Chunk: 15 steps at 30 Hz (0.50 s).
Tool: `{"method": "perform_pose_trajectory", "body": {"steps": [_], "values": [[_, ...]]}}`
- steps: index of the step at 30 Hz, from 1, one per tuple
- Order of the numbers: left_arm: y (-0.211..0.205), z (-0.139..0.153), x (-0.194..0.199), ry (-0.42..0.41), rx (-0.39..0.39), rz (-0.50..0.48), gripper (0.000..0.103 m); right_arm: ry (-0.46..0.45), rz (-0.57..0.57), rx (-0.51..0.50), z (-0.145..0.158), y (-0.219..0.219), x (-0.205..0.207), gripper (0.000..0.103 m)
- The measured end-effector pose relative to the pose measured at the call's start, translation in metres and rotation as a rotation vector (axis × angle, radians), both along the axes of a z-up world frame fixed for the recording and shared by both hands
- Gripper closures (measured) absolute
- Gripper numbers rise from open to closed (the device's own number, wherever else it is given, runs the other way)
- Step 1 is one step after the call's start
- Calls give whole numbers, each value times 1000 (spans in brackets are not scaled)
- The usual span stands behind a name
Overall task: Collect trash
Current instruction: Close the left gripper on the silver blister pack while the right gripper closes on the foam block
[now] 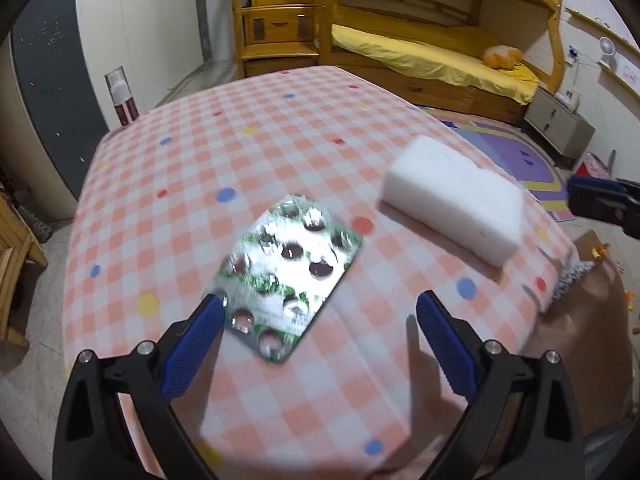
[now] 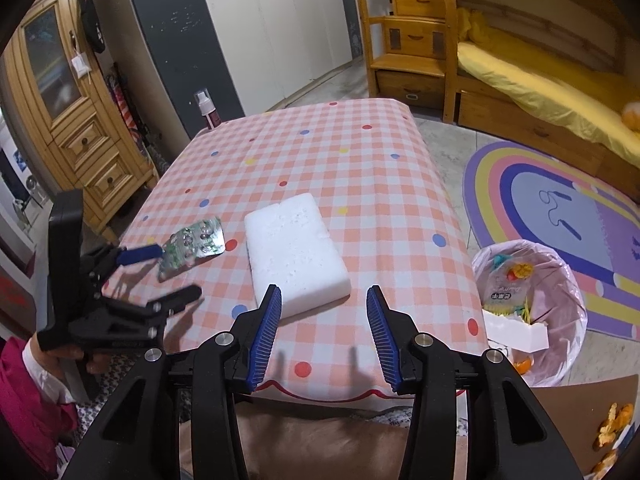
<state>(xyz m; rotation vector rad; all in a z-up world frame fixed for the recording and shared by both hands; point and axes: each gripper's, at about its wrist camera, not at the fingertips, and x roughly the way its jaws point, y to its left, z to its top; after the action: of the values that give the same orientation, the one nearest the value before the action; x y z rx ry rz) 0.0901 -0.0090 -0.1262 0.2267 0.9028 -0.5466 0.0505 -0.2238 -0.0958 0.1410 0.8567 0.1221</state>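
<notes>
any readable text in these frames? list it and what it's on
Nothing reads cleanly.
Packet in the bin: dark characters, too blurred to quote.
Blister pack: green print on the foil, blurred, unreadable.
Wall strip: pink marks, too small to read.

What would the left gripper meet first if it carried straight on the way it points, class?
Most likely the pill sheet: it lies on the checked tablecloth just ahead of the open left gripper, one finger already at its edge. The foam block sits off to the side.
</notes>
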Motion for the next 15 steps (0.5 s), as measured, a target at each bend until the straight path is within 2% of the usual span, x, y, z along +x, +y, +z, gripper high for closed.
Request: {"method": "perform_pose_trajectory", "body": {"steps": [2, 5, 7, 10, 15], "values": [[0, 0, -10, 26, -42, -23, 9, -2, -2, 2, 0, 0, -1, 57], [1, 7, -19, 10, -66, -19, 9, 0, -5, 8, -1, -2, -1, 57], [2, 12, -16, -24, -49, 8, 9, 1, -5, 11, -1, -2, -1, 57], [0, 12, -2, -79, 31, 52, 8, 3, -3, 16, -2, -3, -2, 57], [-7, -4, 28, -36, 59, 31, 8, 6, -8, 17, -3, -6, -4, 57]]}}
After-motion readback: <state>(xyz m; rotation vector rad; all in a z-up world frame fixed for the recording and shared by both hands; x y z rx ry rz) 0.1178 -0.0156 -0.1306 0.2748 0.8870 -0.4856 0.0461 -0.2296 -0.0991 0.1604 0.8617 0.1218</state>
